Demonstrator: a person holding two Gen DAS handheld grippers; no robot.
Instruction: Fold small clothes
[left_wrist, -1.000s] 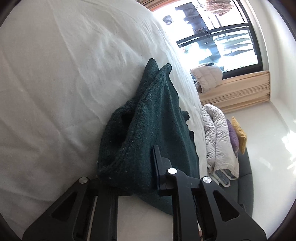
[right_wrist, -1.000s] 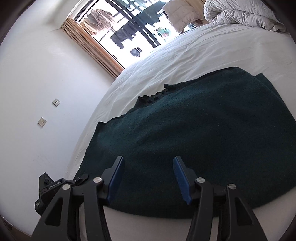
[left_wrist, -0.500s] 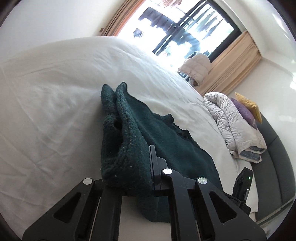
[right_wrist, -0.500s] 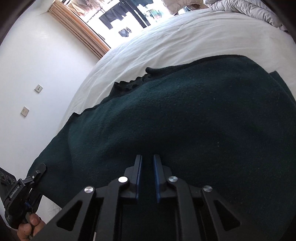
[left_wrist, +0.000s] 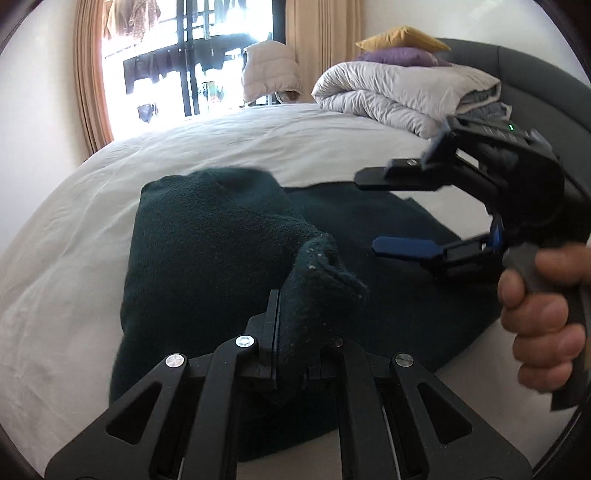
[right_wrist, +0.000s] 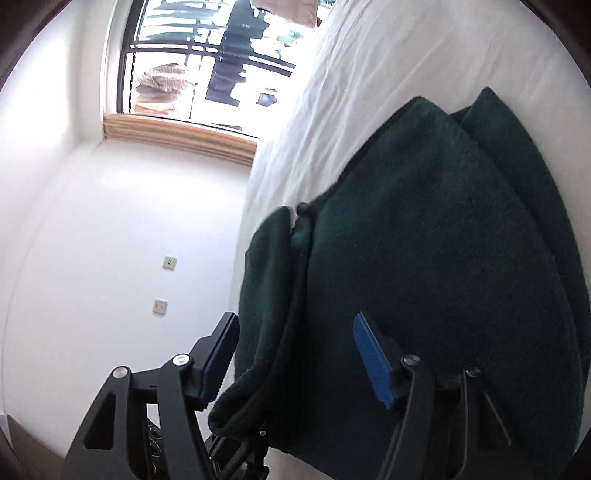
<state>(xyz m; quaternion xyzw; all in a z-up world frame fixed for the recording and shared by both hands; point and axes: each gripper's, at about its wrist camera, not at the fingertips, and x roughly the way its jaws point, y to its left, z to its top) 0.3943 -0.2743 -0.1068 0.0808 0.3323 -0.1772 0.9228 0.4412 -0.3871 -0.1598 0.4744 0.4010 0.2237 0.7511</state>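
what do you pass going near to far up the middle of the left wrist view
left gripper pinching a raised fold → dark green garment → white bed sheet → window

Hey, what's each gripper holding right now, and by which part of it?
The left gripper is clamped on a bunched edge of the dark green garment. The right gripper, its jaws just opened, holds nothing.

Left wrist view sits close over the dark green garment (left_wrist: 207, 251), facing the window (left_wrist: 192, 62). Right wrist view, rolled sideways, is equally close, facing that window (right_wrist: 207, 55). Both share garment and bed (left_wrist: 280, 136).
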